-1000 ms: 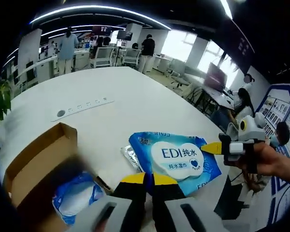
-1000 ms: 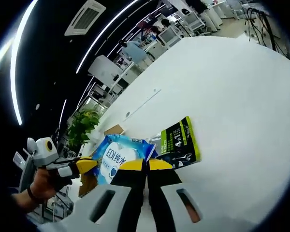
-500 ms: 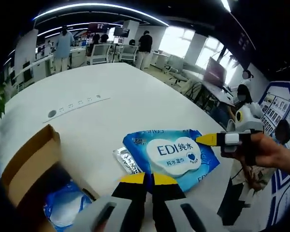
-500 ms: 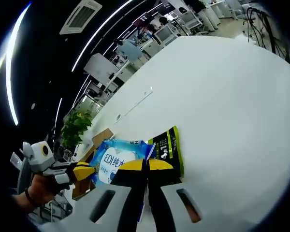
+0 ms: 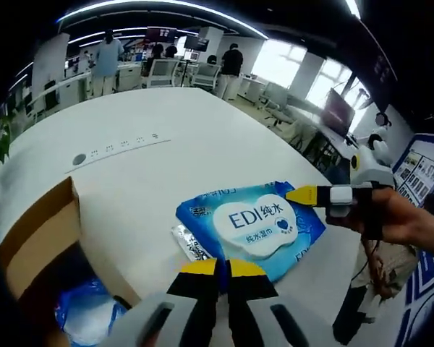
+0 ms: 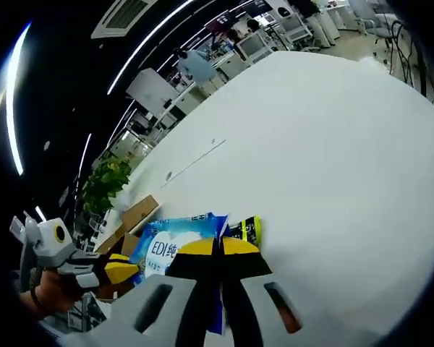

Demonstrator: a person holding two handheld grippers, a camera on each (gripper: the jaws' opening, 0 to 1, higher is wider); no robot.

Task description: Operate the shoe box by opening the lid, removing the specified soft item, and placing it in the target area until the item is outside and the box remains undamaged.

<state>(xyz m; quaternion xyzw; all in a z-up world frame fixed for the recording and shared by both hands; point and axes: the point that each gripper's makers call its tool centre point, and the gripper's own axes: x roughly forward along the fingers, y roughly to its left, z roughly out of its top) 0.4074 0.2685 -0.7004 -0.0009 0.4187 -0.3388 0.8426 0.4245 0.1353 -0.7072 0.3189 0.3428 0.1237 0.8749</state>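
**Left gripper view: wipes leave the box**

Both tools, left (image 5: 222,268) and right (image 5: 301,195), are clamped on the wipes pack (image 5: 252,228) above the table (image 5: 166,123), beside the open box (image 5: 36,238). Next, probably: lower and release.

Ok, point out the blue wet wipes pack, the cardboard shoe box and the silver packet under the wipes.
blue wet wipes pack (image 5: 254,225), left gripper view, on its white label.
cardboard shoe box (image 5: 37,231), left gripper view, on its brown side wall.
silver packet (image 5: 190,242), left gripper view, on the part sticking out beside the pack.
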